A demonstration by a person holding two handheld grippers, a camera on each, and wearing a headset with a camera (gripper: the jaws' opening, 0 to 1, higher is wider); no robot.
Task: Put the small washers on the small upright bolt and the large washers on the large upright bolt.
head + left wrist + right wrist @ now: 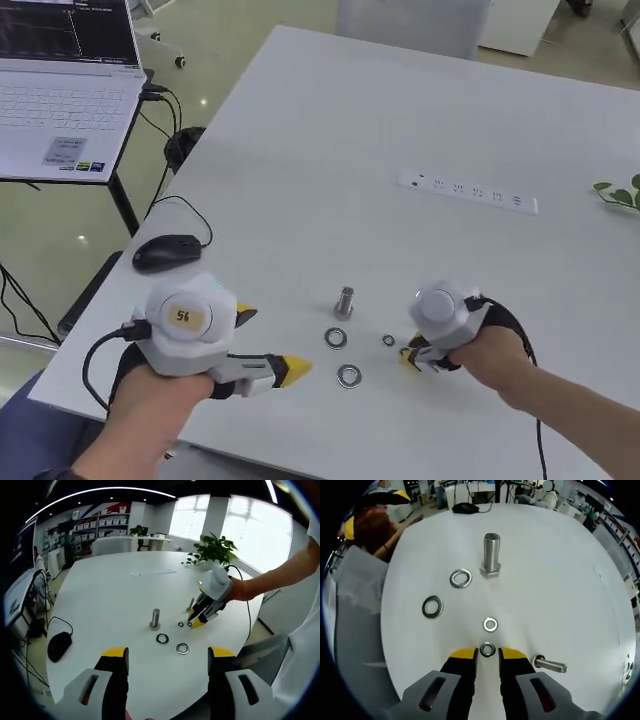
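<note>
The large bolt (344, 302) (155, 618) (491, 552) stands upright mid-table. Two large washers (336, 338) (349, 376) lie flat in front of it. A small washer (490, 624) (388, 341) lies loose, and a second small washer (487, 650) rests on the table between the narrowly parted tips of my right gripper (488, 654) (410, 355) (196, 620), with no clear contact. The small bolt (550, 665) (191, 603) stands just beside that gripper. My left gripper (167, 655) (270, 343) hovers wide open near the front edge, holding nothing.
A black mouse (167, 252) with its cable lies left of the work. A white power strip (467, 191) sits further back. A laptop (60, 90) stands on a side stand at left, and plant leaves (620, 192) reach in at the right edge.
</note>
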